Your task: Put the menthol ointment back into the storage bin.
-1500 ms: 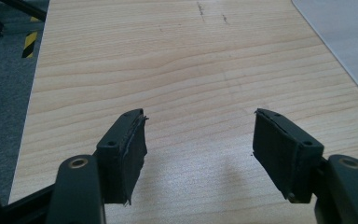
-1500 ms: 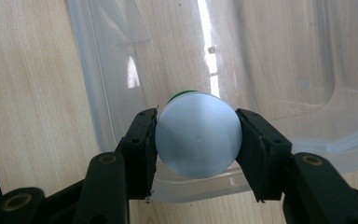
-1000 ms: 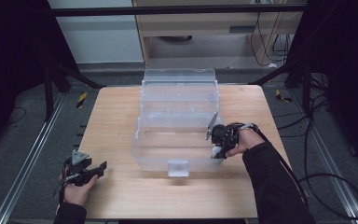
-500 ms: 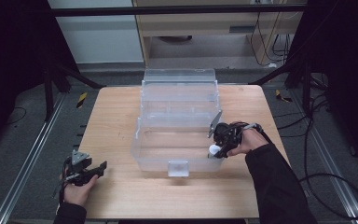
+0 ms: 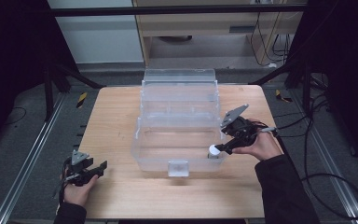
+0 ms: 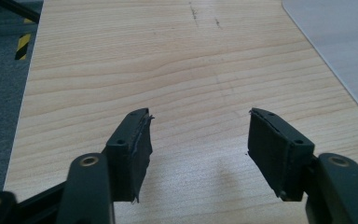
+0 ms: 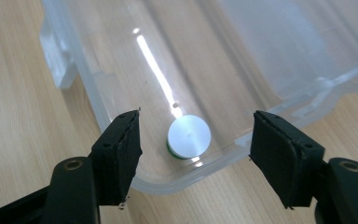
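Sitting mid-frame in the high view: wooden counter (image 5: 121, 116), carrying a clear plastic bin (image 5: 179, 140) with its lid (image 5: 179, 86) standing open at the far side. Bin is taking up the counter's middle; a small latch tab (image 5: 177, 167) is showing on its near wall.

Right gripper (image 5: 221, 148) is hovering at the bin's near-right corner, held by the right hand (image 5: 261, 144), jaws angling down toward the bin. In the right gripper view the right gripper (image 7: 193, 154) is showing jaws spread wide, gripping nothing, straddling the bin's rounded corner rim (image 7: 205, 175).

Left gripper (image 5: 103, 165) is resting low at the counter's near-left corner in the left hand (image 5: 77, 189), well apart from the bin. In the left gripper view the left gripper (image 6: 198, 149) is also showing jaws wide open and empty, bare counter (image 6: 168, 70) between and ahead of them, a bit of the bin's edge (image 6: 340, 42) at upper right.

Smallest item: a round white cap (image 7: 189, 136) with a green edge underneath, lying flat on the bin floor just inside the near-right corner, between the right jaws in that view but not touching either. Same cap (image 5: 213, 150) is showing in the high view just beside the right gripper's tips.
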